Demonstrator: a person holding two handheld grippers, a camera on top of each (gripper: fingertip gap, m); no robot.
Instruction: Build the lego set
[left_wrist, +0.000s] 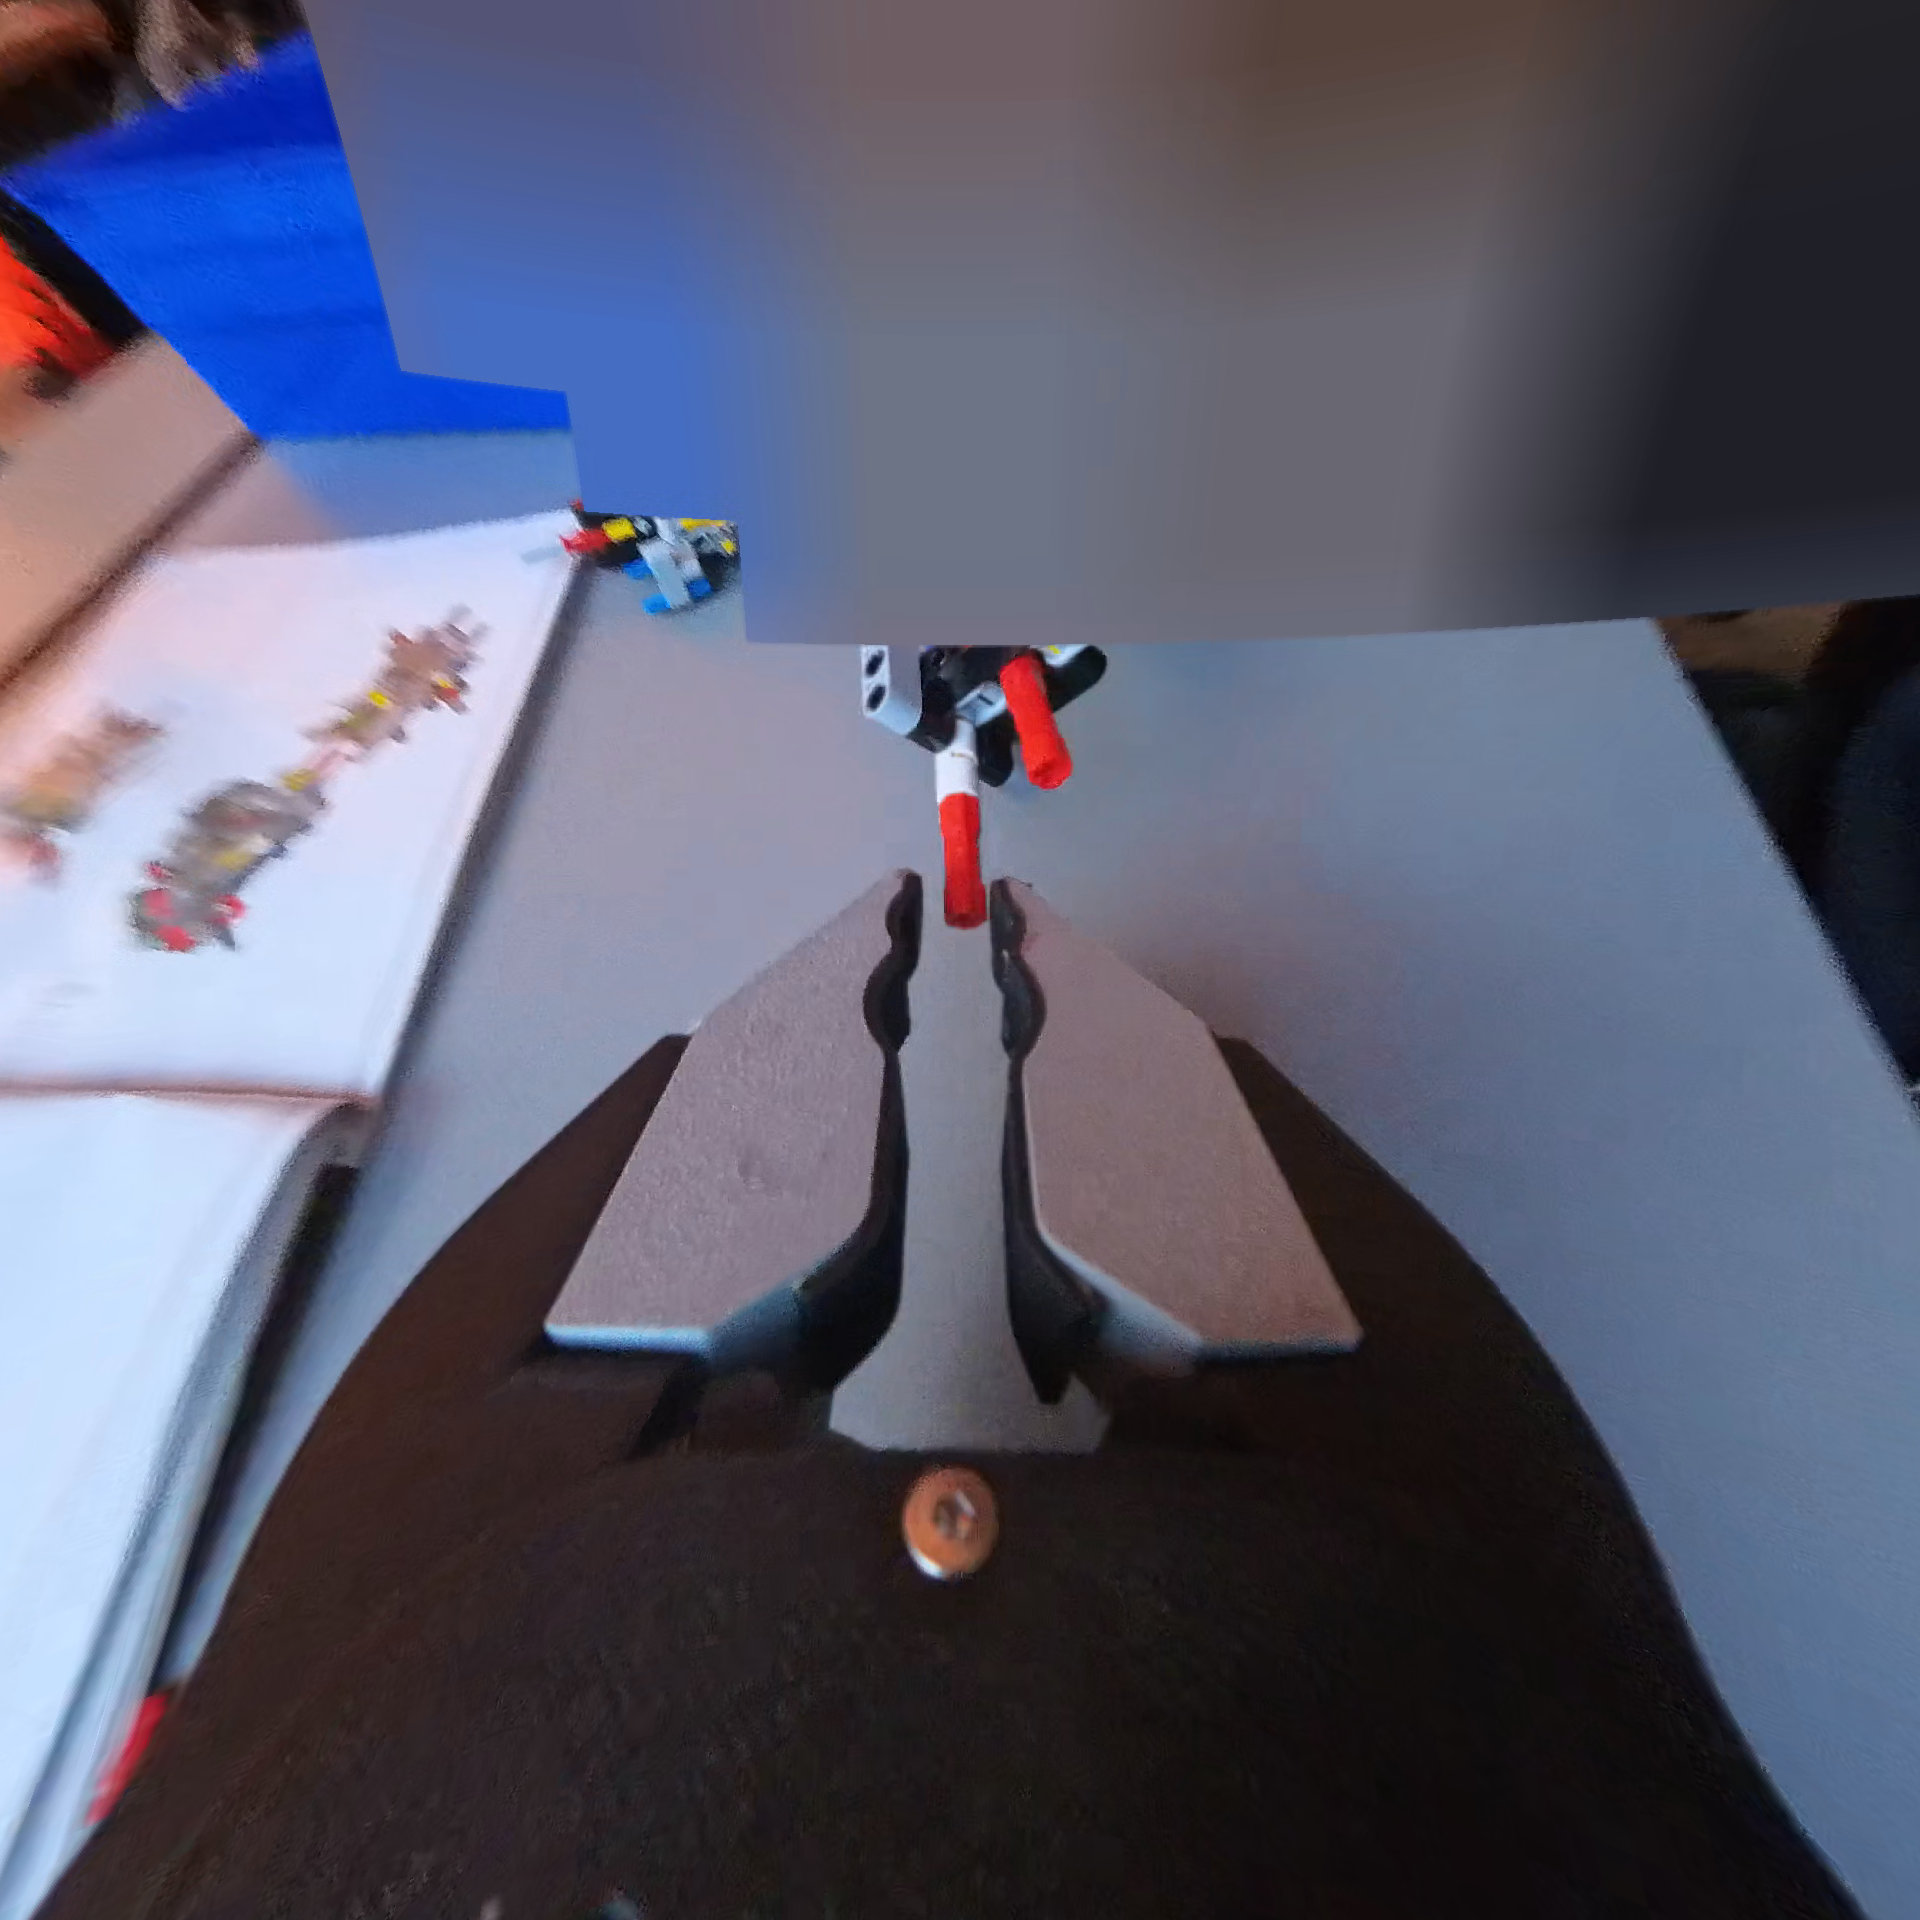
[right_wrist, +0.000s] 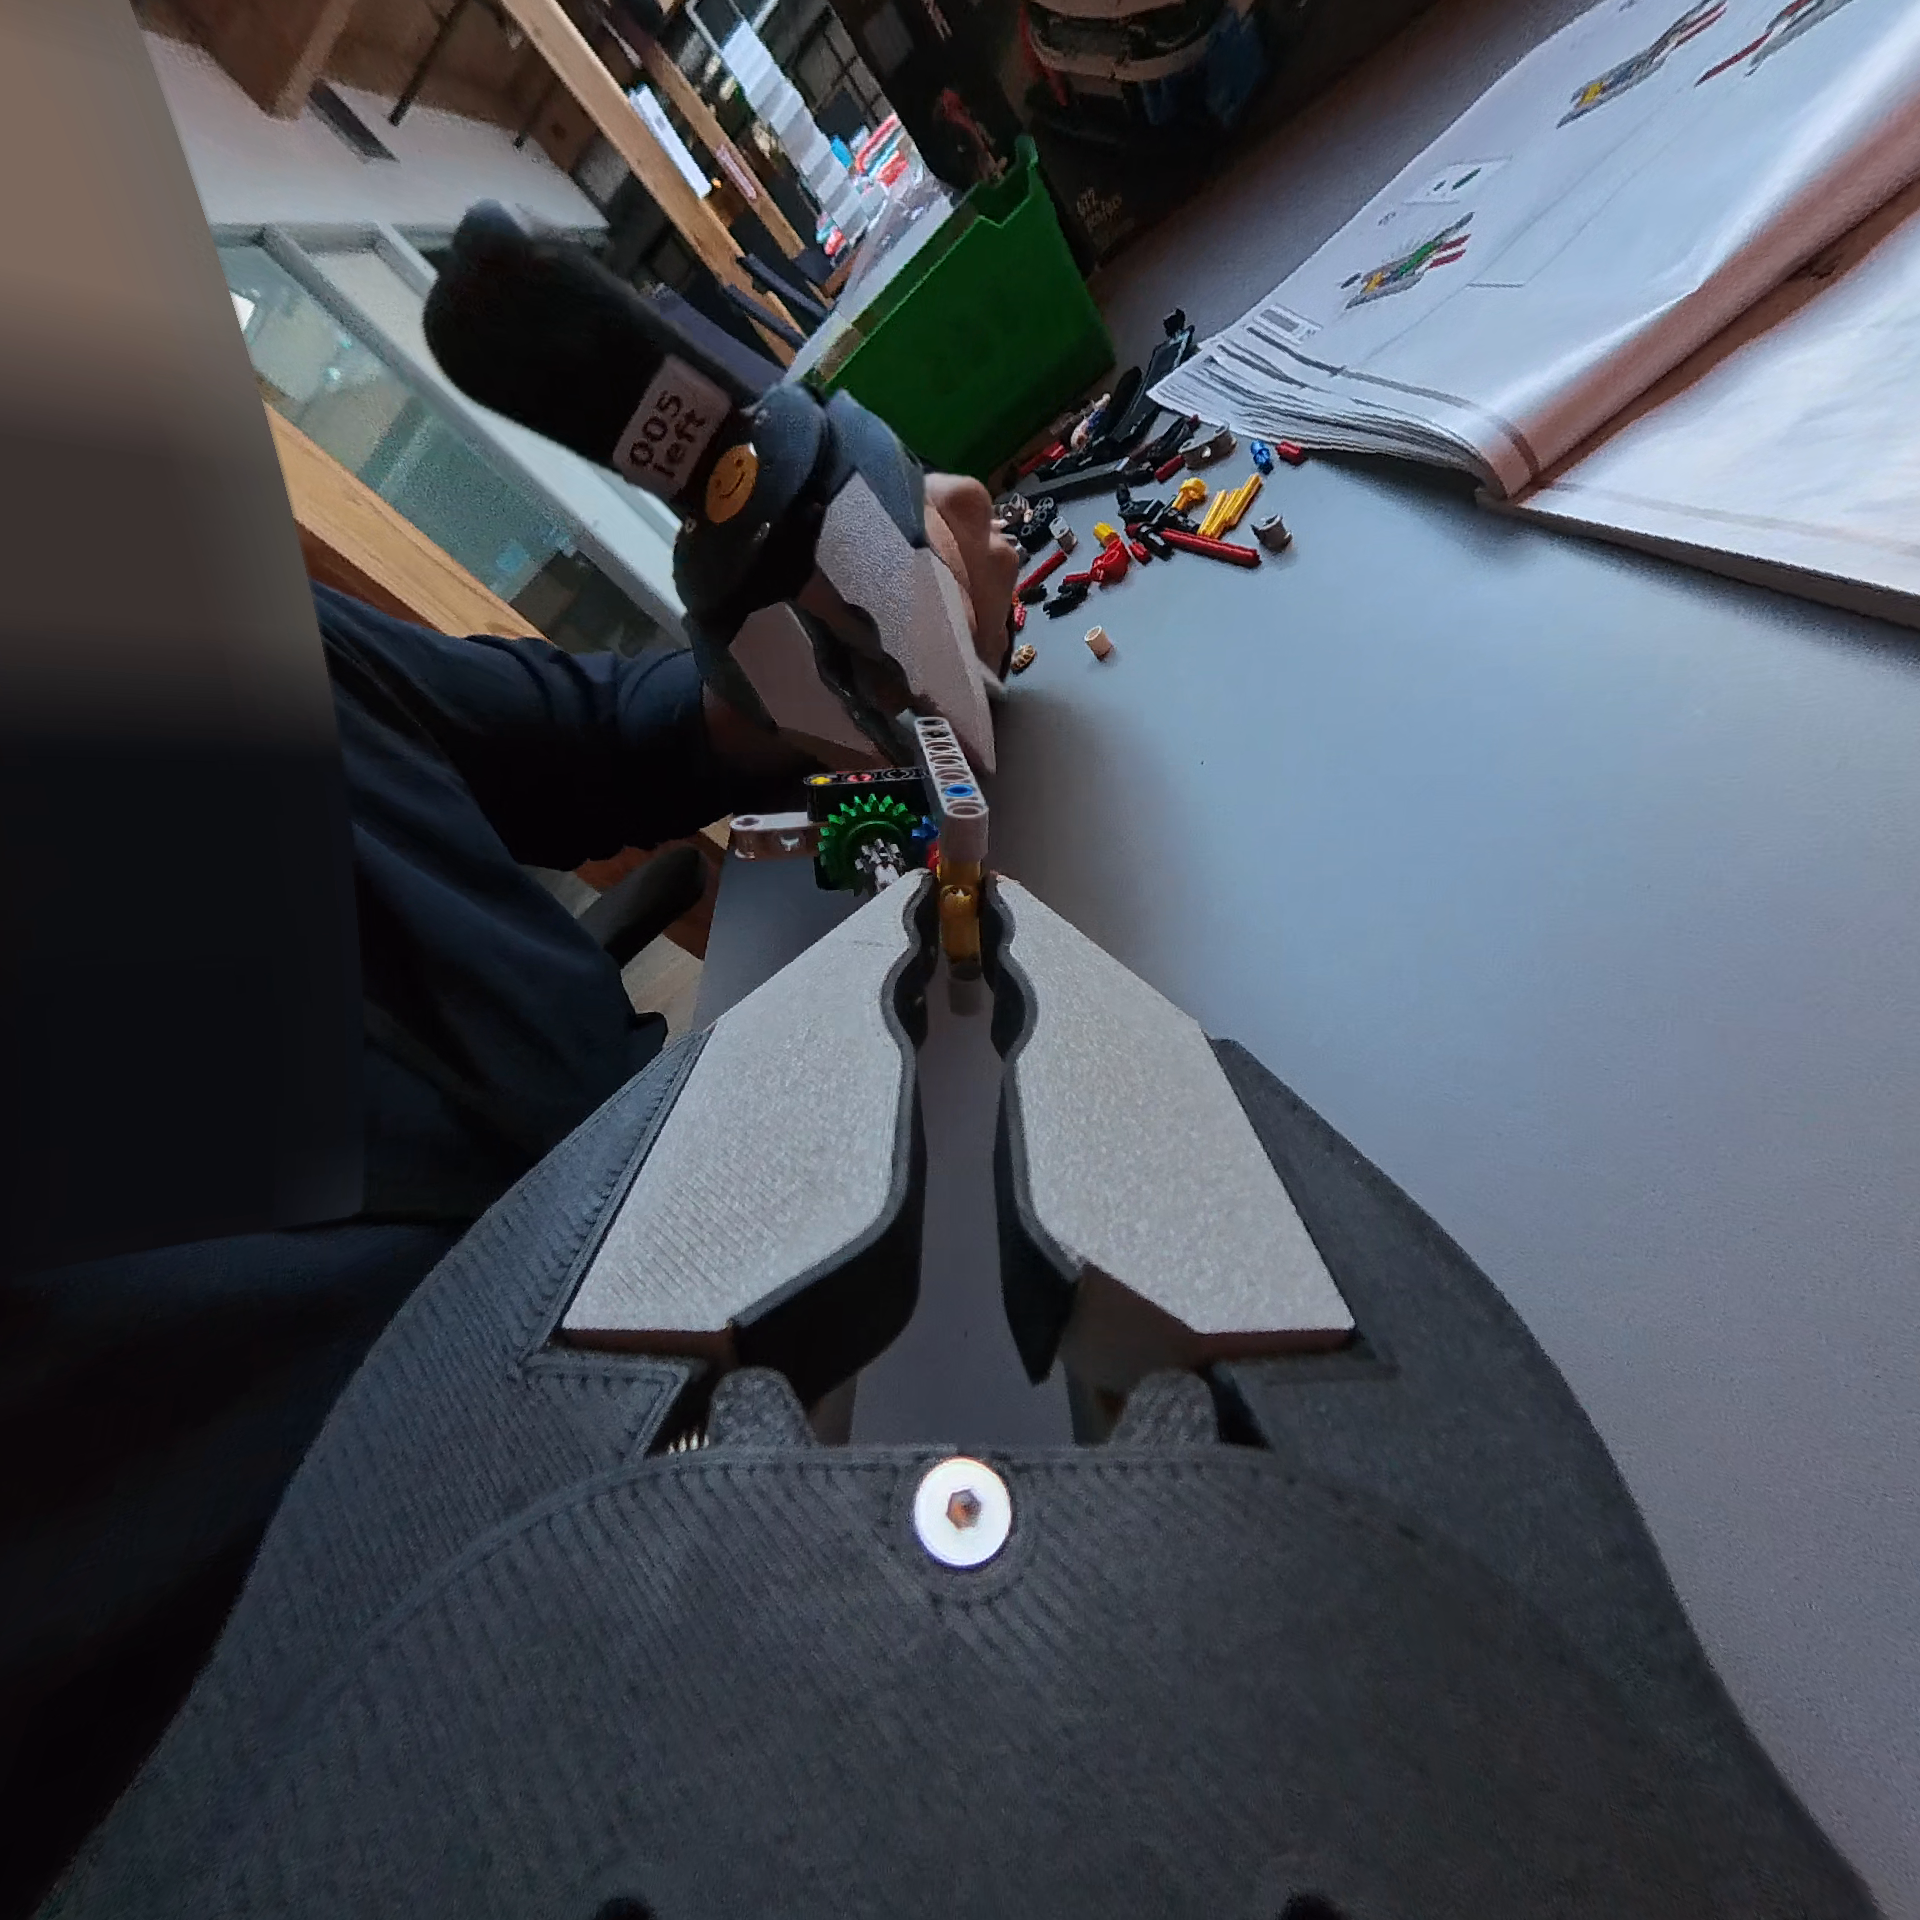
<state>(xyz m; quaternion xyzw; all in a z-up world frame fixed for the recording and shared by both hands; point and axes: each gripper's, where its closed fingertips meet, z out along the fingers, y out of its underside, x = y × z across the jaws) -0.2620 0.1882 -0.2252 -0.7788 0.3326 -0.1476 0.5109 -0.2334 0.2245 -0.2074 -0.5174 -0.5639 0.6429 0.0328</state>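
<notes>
The grey table (right_wrist: 1455, 935) lies bare from 1 to 5 o'clock of the right gripper (right_wrist: 958, 914), its near edge at 9 o'clock just left of the fingertips. An open white instruction booklet (right_wrist: 1621, 312) fills 1 o'clock; loose small red, black and yellow plastic building pieces (right_wrist: 1164, 530) lie at 12 to 1 o'clock, a green plastic bin (right_wrist: 977, 332) beyond them. The right gripper's pads pinch a short yellow plastic pin (right_wrist: 958, 920) on a small brick assembly with a green gear and a grey holed beam (right_wrist: 914, 821). The left gripper (left_wrist: 956, 899) stands slightly parted; a red axle tip (left_wrist: 962, 862) sits between its fingertips, a gap showing on the left side.
</notes>
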